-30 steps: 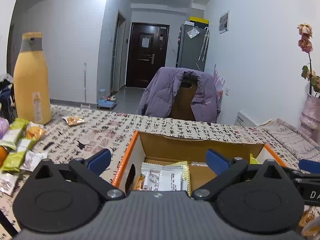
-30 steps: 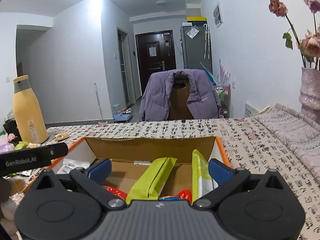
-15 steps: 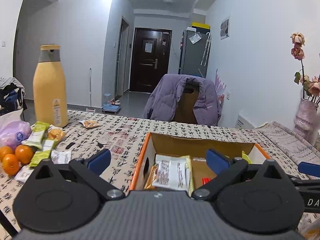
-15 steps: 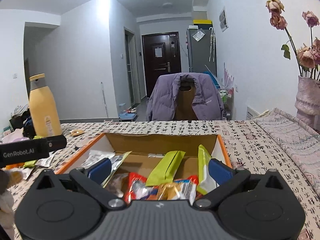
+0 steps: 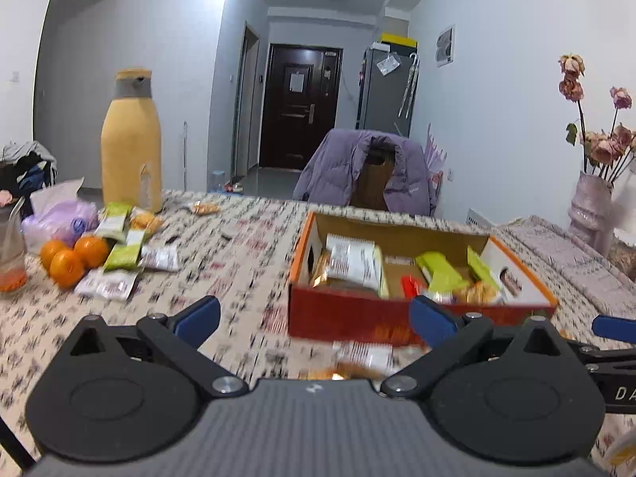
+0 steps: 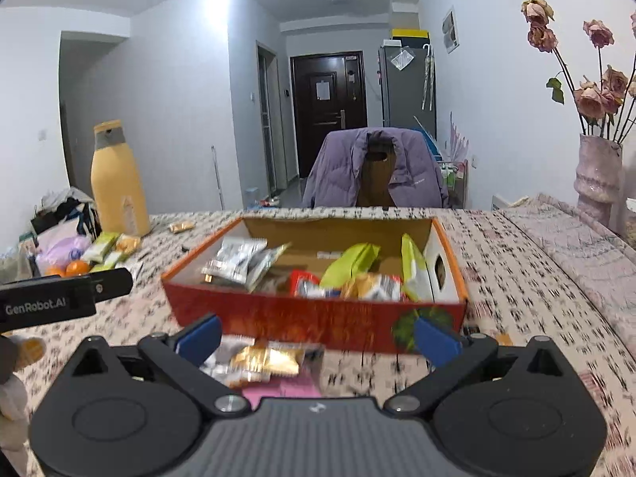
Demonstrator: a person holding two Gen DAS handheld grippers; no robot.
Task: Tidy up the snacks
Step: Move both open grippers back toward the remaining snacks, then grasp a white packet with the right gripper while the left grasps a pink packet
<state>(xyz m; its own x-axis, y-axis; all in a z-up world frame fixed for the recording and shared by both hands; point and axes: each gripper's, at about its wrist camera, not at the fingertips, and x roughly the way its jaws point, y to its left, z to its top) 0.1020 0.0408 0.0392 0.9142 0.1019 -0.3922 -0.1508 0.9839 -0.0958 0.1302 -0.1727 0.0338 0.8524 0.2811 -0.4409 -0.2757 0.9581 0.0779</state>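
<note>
An orange cardboard box [image 5: 381, 318] [image 6: 318, 318] stands on the patterned table and holds several snack packets, green, silver, red and gold. My left gripper [image 5: 314, 318] is open and empty, above the table in front of the box's left end. My right gripper [image 6: 318, 338] is open and empty, in front of the box. Loose packets [image 6: 264, 361] lie on the table between its fingers; they also show in the left wrist view [image 5: 363, 357]. More packets [image 5: 127, 254] lie at the table's left.
A tall yellow bottle [image 5: 131, 143] stands at the back left. Three oranges [image 5: 71, 256] and a purple bag [image 5: 59, 218] lie at the left. A vase of dried roses [image 6: 598, 183] stands at the right. A chair with a purple jacket [image 6: 377, 171] is behind the table.
Both grippers have pulled back and up from over the box. The box's front wall and the loose packets in front of it have come into view.
</note>
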